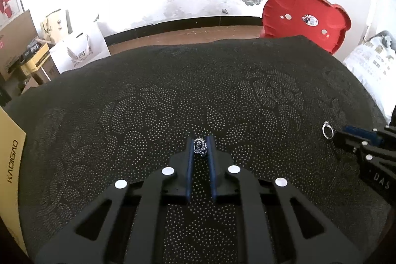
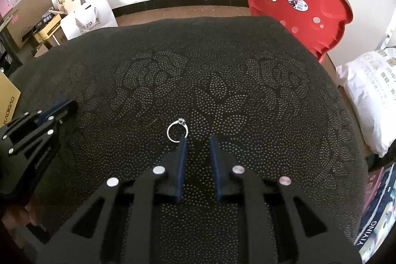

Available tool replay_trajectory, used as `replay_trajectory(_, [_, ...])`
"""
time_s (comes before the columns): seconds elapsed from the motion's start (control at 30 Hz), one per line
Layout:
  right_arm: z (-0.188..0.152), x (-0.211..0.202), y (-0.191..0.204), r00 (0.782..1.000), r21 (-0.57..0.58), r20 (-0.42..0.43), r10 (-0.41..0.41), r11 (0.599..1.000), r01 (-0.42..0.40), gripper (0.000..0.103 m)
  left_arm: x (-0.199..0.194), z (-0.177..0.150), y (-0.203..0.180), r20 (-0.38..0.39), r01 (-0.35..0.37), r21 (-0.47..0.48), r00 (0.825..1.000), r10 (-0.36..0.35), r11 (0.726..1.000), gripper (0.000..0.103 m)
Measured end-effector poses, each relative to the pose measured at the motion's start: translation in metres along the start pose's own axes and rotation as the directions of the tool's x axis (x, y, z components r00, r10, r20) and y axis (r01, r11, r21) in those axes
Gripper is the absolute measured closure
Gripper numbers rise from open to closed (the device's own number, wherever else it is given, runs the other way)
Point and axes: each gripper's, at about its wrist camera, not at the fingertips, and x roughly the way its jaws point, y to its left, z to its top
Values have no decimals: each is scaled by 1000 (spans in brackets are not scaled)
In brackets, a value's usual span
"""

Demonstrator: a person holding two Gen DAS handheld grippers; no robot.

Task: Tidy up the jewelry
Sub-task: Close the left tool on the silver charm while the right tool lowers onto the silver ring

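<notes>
Two rings sit on the black dotted cloth (image 2: 222,71) covering the table. The left gripper (image 1: 200,142) has its blue-padded fingers closed narrowly on a chunky, dark, ornate silver ring (image 1: 200,146), over the middle of the cloth. The right gripper (image 2: 197,140) is parted and holds nothing; a thin silver ring with a small stone (image 2: 177,130) lies flat, touching its left fingertip. A red plastic bear-shaped stool (image 2: 302,9) leans past the far right corner.

The tabletop (image 2: 247,81) wears a matt black cloth, rough with tiny pale raised dots. The thin ring (image 2: 177,130) is bright polished metal; the chunky ring (image 1: 200,145) is darkened, ornately worked metal. The left tongs (image 1: 200,142) and right tongs (image 2: 198,140) look matt black plastic with blue pads (image 2: 182,160). The red chair (image 2: 297,6) is smooth, glossy plastic.
</notes>
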Motion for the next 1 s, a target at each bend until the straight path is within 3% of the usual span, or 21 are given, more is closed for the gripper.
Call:
replay_trajectory(0.03, [0, 0, 0, 1000, -2, 3, -3, 1000, 3, 86, -1, -1, -1, 3, -2, 4, 1000, 2, 1000, 92])
replay_trajectory(0.1, [-1, 0, -1, 1000, 4, 6, 11, 1000, -11, 98, -2, 0, -3, 7, -3, 8, 1000, 3, 1000, 92])
replay_trajectory(0.47, [-2, -5, 0, 997, 31, 36, 61, 998, -62, 98, 1, 2, 2, -1, 18, -14, 1000, -18, 1000, 92])
replay_trajectory(0.53, [-1, -3, 6, 998, 19, 31, 49, 999, -50, 84, 2, 1, 3, -1, 20, -15, 1000, -20, 1000, 92])
replay_trajectory(0.6, [-2, -2, 9, 998, 15, 40, 53, 998, -54, 33, 2, 1, 3, -1, 18, -12, 1000, -18, 1000, 92])
replay_trajectory(0.67, [0, -6, 12, 996, 8, 72, 61, 998, -62, 28, 2, 1, 4, -1, 21, -13, 1000, -21, 1000, 92])
replay_trajectory(0.83, [2, 9, 14, 999, 11, 44, 19, 1000, -19, 28, 2, 0, 6, -1, 30, -20, 1000, -30, 999, 92])
replay_trajectory(0.93, [3, 8, 18, 998, -4, 63, -14, 1000, 14, 38, 2, 0, 7, -1, 35, -23, 999, -35, 999, 92])
replay_trajectory(1.0, [3, 7, 16, 997, 5, 69, -22, 1000, 21, 52, 2, 0, 8, -1, 35, -22, 999, -35, 999, 92])
